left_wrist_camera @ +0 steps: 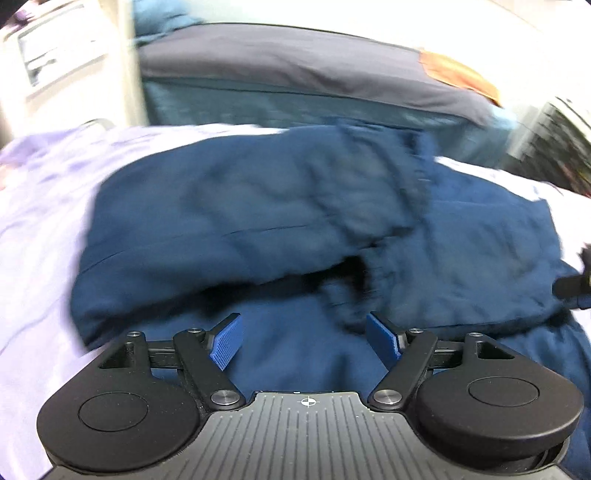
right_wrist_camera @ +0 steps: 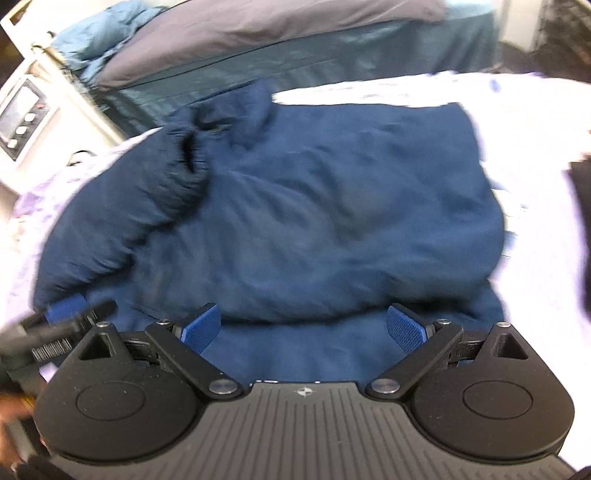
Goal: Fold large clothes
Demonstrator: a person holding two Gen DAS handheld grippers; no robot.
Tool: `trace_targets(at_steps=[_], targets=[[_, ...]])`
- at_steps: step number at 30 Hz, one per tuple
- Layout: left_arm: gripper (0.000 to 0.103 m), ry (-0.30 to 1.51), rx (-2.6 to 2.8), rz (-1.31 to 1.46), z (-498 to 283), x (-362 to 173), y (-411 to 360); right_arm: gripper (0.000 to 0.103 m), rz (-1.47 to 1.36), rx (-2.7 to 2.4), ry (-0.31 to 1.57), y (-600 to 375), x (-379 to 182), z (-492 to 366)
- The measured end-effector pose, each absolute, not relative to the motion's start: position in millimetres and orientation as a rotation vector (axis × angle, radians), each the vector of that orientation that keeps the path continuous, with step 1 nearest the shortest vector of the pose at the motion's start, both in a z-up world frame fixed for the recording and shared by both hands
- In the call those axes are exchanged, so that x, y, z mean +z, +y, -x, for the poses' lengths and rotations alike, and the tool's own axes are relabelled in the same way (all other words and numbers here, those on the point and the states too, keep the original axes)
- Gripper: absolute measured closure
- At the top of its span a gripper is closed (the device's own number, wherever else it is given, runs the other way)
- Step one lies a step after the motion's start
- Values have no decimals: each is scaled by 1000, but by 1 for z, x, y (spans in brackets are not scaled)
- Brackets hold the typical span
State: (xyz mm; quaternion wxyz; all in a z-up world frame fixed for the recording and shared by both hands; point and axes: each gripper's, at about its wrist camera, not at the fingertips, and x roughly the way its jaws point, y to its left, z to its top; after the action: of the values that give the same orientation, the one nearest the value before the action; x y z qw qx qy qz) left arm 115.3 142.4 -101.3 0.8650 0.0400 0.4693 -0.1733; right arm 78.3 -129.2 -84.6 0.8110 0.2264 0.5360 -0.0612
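Pale lilac-white bedsheet (right_wrist_camera: 535, 122) across the whole work surface, faint floral print at the left edge. Beyond it a second bed with grey cover (left_wrist_camera: 295, 62) over a teal mattress side (right_wrist_camera: 332, 55); light blue bedding (right_wrist_camera: 92, 33) bunched at its far-left end, an orange patch (left_wrist_camera: 458, 74) at its right end in the left wrist view. White unit with knobs (right_wrist_camera: 22, 110) at far left, blurred.

Large navy garment (right_wrist_camera: 314, 206) spread on the bedsheet, filling the centre of both views. One sleeve (right_wrist_camera: 129, 206) folded inward over the body, elastic cuff (right_wrist_camera: 192, 155) lying on the torso panel, opening dark. Lower hem bulging in a thick roll just ahead of the right gripper's pads. Fabric soft with motion blur, finer seams not readable.

No containers in view; nothing held in or on anything other than the garment on the bedsheet.

Left gripper (left_wrist_camera: 303, 343): blue pads spread wide apart, nothing between them, garment below. Right gripper (right_wrist_camera: 304, 330): pads likewise well apart, empty, over the near hem. Left gripper also visible, blurred, at lower left of the right wrist view.
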Motion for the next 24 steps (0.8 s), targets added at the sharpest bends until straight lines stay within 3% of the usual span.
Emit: trace_targets(at_steps=[5,11,14,15,16,18,24], targets=[[0,989,-235,-106,-102,-103,187,6,-586,1,1146,-105,-95,-135],[0,1043,-142,-68,-88,-104,230,13,-594,-2,1058,-84,-115,-196],[0,1061,-127,-65,-83,-104,239,24,-625,-43,1043,-84,-133,-218],[0,1065,-125,-60,-83,-104,240,37,-610,-34,1049,-80,-136,-224],[0,1066,-127,-54,-83,-105,241,59,-590,-19,1057,-76,-138,-227],[0,1063,-129,-39,-83,-104,242,72,-494,1,1051,-61,-129,-228],[0,1029,-136,-39,-97,-102,235,76,-335,75,860,-37,-61,-193]])
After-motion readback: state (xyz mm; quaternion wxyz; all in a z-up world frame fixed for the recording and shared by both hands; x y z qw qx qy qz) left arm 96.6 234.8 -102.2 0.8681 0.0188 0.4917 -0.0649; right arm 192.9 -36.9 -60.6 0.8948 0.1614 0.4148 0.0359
